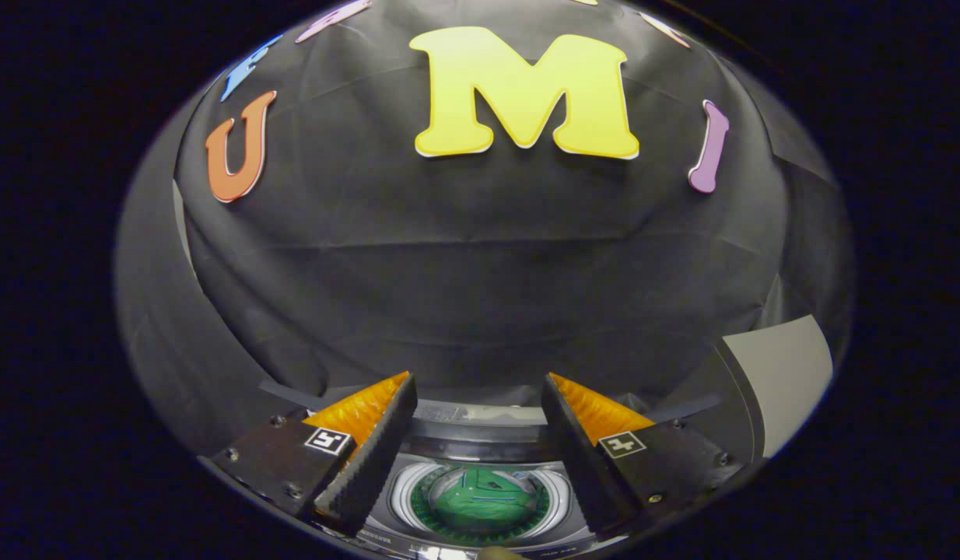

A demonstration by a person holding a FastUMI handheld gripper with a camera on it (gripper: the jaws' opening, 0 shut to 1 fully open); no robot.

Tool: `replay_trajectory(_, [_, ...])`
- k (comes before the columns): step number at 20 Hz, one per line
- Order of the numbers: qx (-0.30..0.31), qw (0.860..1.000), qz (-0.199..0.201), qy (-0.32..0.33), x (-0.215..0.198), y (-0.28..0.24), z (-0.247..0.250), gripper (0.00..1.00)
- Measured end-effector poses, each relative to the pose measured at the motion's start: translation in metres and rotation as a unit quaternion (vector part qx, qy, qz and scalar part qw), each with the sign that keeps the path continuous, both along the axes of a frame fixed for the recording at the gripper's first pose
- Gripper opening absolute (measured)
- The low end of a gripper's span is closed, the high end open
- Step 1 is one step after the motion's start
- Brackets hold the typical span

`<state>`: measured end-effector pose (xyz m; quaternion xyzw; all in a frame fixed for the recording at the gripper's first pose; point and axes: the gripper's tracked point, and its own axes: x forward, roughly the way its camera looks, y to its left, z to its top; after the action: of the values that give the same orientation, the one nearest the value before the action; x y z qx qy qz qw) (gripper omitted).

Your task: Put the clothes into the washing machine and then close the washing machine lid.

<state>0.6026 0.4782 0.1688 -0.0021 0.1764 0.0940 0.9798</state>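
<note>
My gripper point(478, 383) is open, its two black-padded fingers point(375, 447) spread wide with nothing between them. Below and between the fingers I look down into the washing machine point(480, 525), a small top-loading one with a grey top. Its round drum opening has a white rim. A green garment point(480, 498) lies inside the drum. The lid stands open at the far side of the opening as a dark band point(480, 428) just under the fingertips.
The black cloth wall point(480, 272) hangs close behind the machine and curves around both sides. A pale grey panel point(783, 373) stands to the right beyond the right finger.
</note>
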Motion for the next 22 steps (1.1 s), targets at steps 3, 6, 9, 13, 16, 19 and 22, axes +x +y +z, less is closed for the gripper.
replay_trajectory(3, [0.0,1.0,0.001,-0.001,-0.011,-0.001,-0.006,1.0])
replay_trajectory(6, [-0.001,1.0,0.0,0.0,-0.022,-0.002,-0.013,1.0])
replay_trajectory(9, [-0.008,1.0,0.003,0.001,-0.034,-0.002,-0.02,1.0])
replay_trajectory(13, [-0.013,1.0,0.009,0.006,-0.051,-0.003,-0.033,1.0])
replay_trajectory(16, [-0.02,0.999,0.016,0.02,-0.067,-0.006,-0.049,1.0])
replay_trajectory(19, [-0.044,0.997,0.003,0.057,-0.08,-0.02,-0.082,1.0])
replay_trajectory(22, [-0.043,0.993,0.004,0.11,-0.096,-0.028,-0.114,1.0])
